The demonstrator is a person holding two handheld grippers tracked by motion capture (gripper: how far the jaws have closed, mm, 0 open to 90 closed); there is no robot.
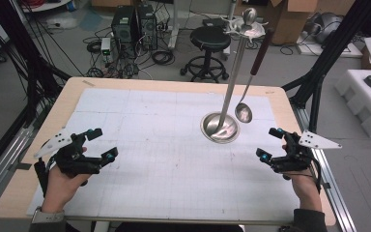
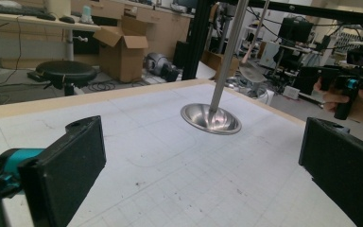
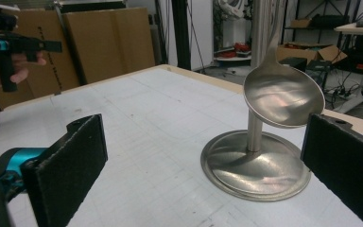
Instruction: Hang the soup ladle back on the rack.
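A steel stand with a round base (image 1: 219,127) and a tall pole (image 1: 236,63) rises from the right half of the white gridded mat (image 1: 140,145). From its top hangs a ladle; its dark handle (image 1: 261,53) slopes down to a shiny bowl (image 1: 243,112) just above the mat, right of the base. My left gripper (image 1: 98,143) is open near the table's left edge, well apart from the stand. My right gripper (image 1: 269,143) is open just right of the base. The right gripper view has the ladle bowl (image 3: 283,94) and base (image 3: 255,165) close ahead, between my spread jaws. The base (image 2: 211,118) lies farther off in the left gripper view.
Wooden table border (image 1: 67,96) frames the mat. Beyond the far edge are a black stool (image 1: 207,41), computer towers (image 1: 133,24) with cables, and cardboard boxes (image 1: 290,19). Black frame legs (image 1: 328,53) stand at the right, white foam blocks (image 1: 367,101) beside them.
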